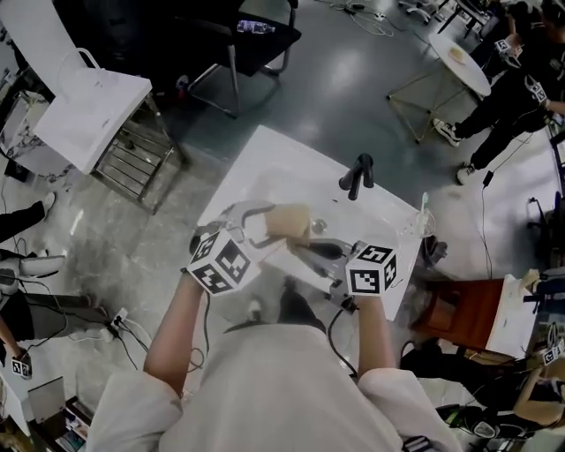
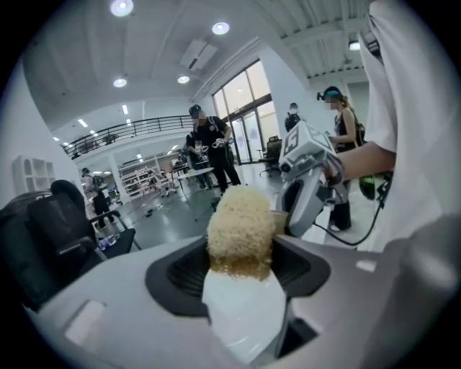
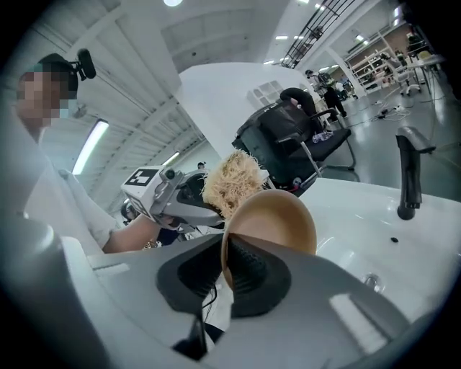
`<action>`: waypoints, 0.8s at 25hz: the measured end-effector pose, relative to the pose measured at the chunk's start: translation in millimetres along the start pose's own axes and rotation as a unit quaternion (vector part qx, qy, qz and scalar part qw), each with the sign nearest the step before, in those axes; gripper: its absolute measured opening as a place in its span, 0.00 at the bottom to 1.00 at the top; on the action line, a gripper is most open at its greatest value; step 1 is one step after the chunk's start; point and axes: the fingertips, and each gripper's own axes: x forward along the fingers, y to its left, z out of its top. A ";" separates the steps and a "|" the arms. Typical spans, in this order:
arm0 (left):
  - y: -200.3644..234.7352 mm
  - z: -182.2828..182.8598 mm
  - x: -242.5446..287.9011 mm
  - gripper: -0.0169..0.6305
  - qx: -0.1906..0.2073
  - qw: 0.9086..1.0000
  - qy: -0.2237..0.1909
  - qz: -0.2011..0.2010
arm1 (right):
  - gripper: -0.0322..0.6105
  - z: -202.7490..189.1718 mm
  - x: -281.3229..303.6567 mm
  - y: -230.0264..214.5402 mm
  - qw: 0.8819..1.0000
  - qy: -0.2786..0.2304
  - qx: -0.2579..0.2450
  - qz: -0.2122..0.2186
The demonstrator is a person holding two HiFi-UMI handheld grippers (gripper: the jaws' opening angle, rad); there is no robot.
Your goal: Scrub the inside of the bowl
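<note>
Head view merges bowl (image 3: 277,216) and scrubber (image 2: 241,220); right tongs (image 3: 225,268) grip the rim, left tongs (image 2: 242,277) the scrubber.

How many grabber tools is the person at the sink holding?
2. The left hand-held gripper grips a scrubber; the right hand-held gripper clamps a tan bowl, both above the white sink.

Both gripper views are bent by fisheye distortion and ringed with black. Glare is thrown by round white ceiling lamps (image 2: 121,7) high above the jaws, and daylight is admitted through tall glass windows (image 2: 245,101) beyond them. The pale yellow fibrous scrubbing pad (image 2: 241,227) between the jaws is rendered sharp.
</note>
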 end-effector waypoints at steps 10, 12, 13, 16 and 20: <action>0.6 24.5 -19.3 0.40 -0.003 0.999 -0.035 -0.023 | 0.07 2.0 -28.4 64.7 0.997 -0.047 -0.016 0.061; 3.5 19.7 -21.7 0.40 -0.003 0.999 -0.028 -0.022 | 0.07 3.8 -33.4 75.3 0.995 -0.057 -0.014 0.079; 4.4 15.7 -22.3 0.40 -0.003 1.000 -0.023 -0.021 | 0.07 5.9 -36.3 80.1 0.994 -0.066 -0.011 0.090; 4.3 1.9 -21.0 0.40 -0.004 1.000 -0.006 -0.018 | 0.07 19.8 -46.1 91.0 0.986 -0.107 0.003 0.128; 2.9 -7.5 -20.0 0.40 -0.029 1.000 -0.005 -0.011 | 0.08 32.6 -50.3 91.4 0.981 -0.130 0.009 0.142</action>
